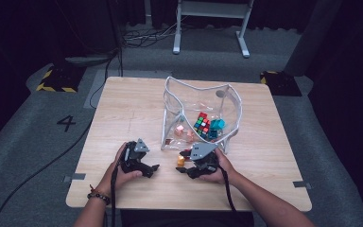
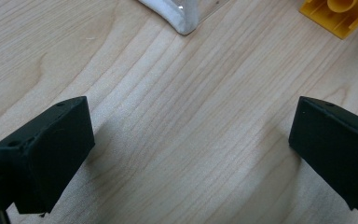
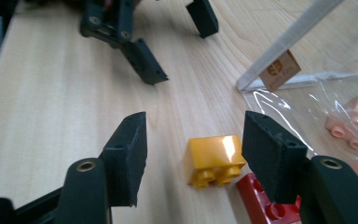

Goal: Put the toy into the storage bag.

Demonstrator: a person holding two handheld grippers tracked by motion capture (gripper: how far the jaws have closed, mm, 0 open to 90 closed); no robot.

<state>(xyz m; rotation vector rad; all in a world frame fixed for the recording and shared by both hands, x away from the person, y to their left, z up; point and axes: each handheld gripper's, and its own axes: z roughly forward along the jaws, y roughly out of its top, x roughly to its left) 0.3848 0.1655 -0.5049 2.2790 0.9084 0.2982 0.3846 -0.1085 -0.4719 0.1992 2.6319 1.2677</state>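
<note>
Right fingers (image 3: 193,154) spread, straddling the yellow brick (image 3: 213,159) on the worktop (image 3: 51,107), not yet pinching; left fingers (image 2: 191,154) spread over bare wood. Centre the brick between the pads, then close squarely on its flat sides. A red brick (image 3: 261,200) beside it is partly hidden by one finger; the bag's (image 1: 201,113) contents blur.

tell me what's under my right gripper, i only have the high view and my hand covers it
Observer: A yellow brick lies on its side between the open jaws of the right gripper, untouched.
Operator: anything else close by
Observer: A red brick lies against it, partly behind one jaw.
Operator: and the left one
Observer: The left gripper is open over bare table.
</note>
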